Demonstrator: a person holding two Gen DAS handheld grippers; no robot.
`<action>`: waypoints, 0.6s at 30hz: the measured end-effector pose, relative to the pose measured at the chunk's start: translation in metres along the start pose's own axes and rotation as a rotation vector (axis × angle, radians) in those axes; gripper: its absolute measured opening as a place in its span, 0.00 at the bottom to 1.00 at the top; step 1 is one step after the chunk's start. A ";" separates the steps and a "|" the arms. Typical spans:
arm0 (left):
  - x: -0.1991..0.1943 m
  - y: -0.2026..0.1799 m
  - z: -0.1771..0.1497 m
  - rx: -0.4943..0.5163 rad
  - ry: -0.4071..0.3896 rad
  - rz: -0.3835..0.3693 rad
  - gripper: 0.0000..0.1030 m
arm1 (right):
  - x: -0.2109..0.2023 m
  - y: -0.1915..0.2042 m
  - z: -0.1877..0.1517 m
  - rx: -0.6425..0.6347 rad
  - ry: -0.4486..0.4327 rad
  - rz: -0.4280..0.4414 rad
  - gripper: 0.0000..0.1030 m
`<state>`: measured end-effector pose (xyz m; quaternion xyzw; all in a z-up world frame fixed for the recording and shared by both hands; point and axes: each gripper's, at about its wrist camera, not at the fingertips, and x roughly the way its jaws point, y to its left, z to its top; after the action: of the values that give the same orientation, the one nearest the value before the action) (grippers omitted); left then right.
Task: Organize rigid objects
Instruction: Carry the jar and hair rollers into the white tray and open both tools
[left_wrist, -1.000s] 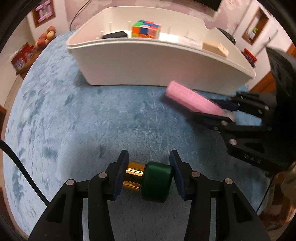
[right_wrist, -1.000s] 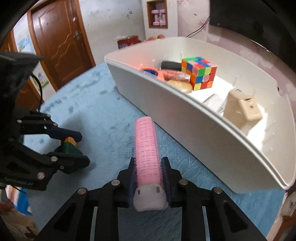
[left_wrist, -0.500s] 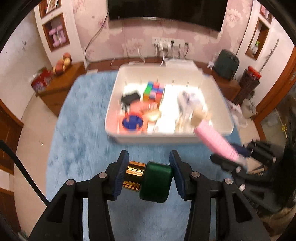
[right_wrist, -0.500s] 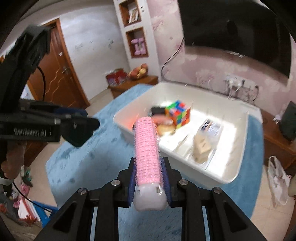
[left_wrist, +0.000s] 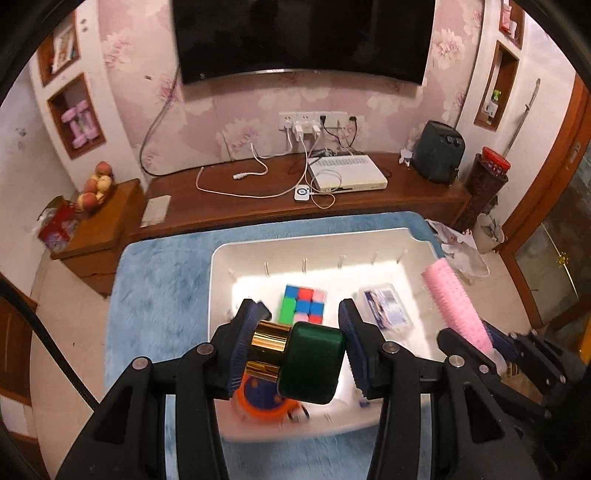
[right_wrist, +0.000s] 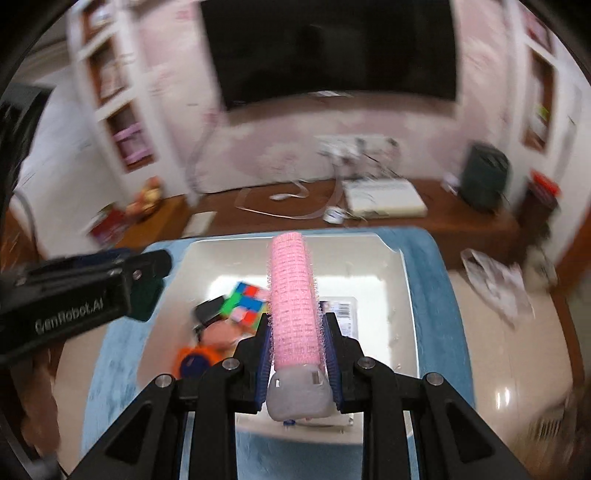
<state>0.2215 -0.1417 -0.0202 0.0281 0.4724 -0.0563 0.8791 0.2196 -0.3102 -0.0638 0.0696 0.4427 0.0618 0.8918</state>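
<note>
Two grippers are held above the white bin. A green, gold-collared bottle is clamped sideways by the left gripper. A pink hair roller is pinched at its grey base by the right gripper, pointing forward over the Rubik's cube.

Lighting's warm and pretty dim indoors, but the floor of the white bin is blown out with glare from above. My left view is mostly sharp; only the near rim of the bin and the orange thing under my tongs smear. The right view is way worse: the whole room streaks sideways and the cube is mush. Heavy fisheye bend and black corners in both, plus a shiny spot on the floor tiles.
</note>
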 end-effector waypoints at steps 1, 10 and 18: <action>0.015 0.002 0.005 0.014 0.013 -0.006 0.48 | 0.010 0.000 0.000 0.039 0.022 -0.018 0.25; 0.103 -0.012 0.019 0.098 0.121 -0.027 0.48 | 0.061 0.011 -0.024 0.135 0.124 -0.114 0.25; 0.136 -0.022 0.016 0.116 0.177 -0.023 0.48 | 0.062 0.026 -0.040 0.080 0.171 -0.136 0.27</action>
<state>0.3065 -0.1755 -0.1245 0.0784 0.5446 -0.0909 0.8301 0.2232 -0.2713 -0.1314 0.0694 0.5228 -0.0109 0.8496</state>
